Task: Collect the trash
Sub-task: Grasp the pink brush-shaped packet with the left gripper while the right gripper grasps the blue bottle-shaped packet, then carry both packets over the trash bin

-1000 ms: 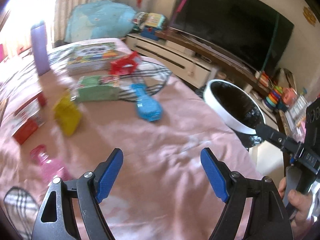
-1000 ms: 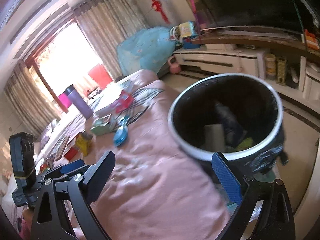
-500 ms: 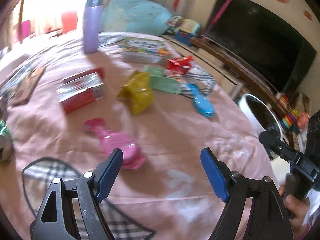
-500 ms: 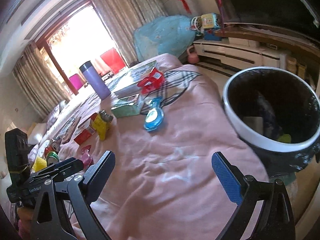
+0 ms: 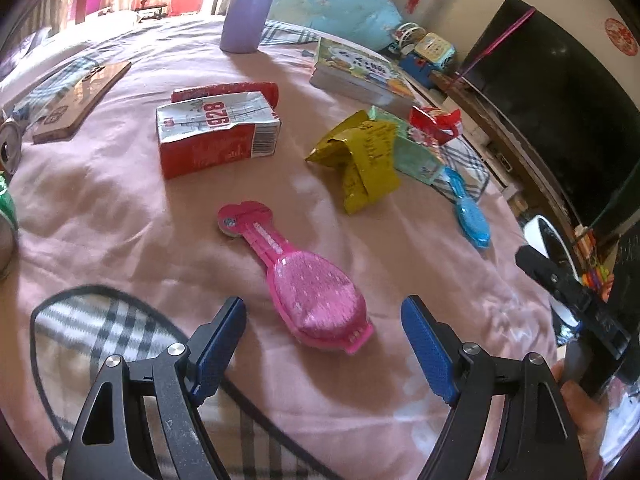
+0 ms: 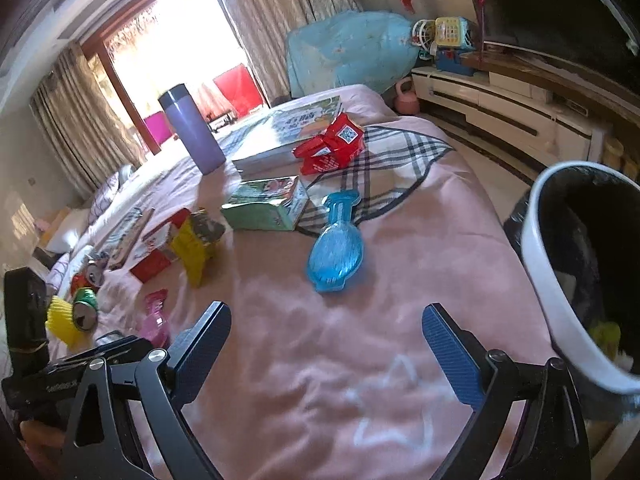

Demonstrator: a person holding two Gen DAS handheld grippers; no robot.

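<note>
On the pink bedsheet lies a pink brush-shaped plastic package (image 5: 304,280). My left gripper (image 5: 324,344) hovers open just short of its wide end, nothing between the pads. Beyond it sit a red and silver carton (image 5: 216,136), a crumpled yellow wrapper (image 5: 360,160), a green box (image 5: 416,160), a red wrapper (image 5: 436,120) and a blue brush-shaped package (image 5: 468,216). My right gripper (image 6: 326,356) is open and empty over bare sheet, with the blue package (image 6: 336,252) ahead of it. The white-rimmed trash bin (image 6: 560,280) stands off the bed's right edge.
A purple flask (image 6: 192,128) and a picture book (image 6: 288,128) stand at the far side. Crushed cans (image 6: 84,308) and a yellow paper cup liner (image 6: 60,316) lie far left. A TV cabinet (image 6: 500,108) runs along the right wall. A hand holds the other gripper's handle (image 5: 576,400).
Both views have swung away from the bin toward the litter on the bed. The left gripper came down close to the pink package. The bin slid to the right edge.
</note>
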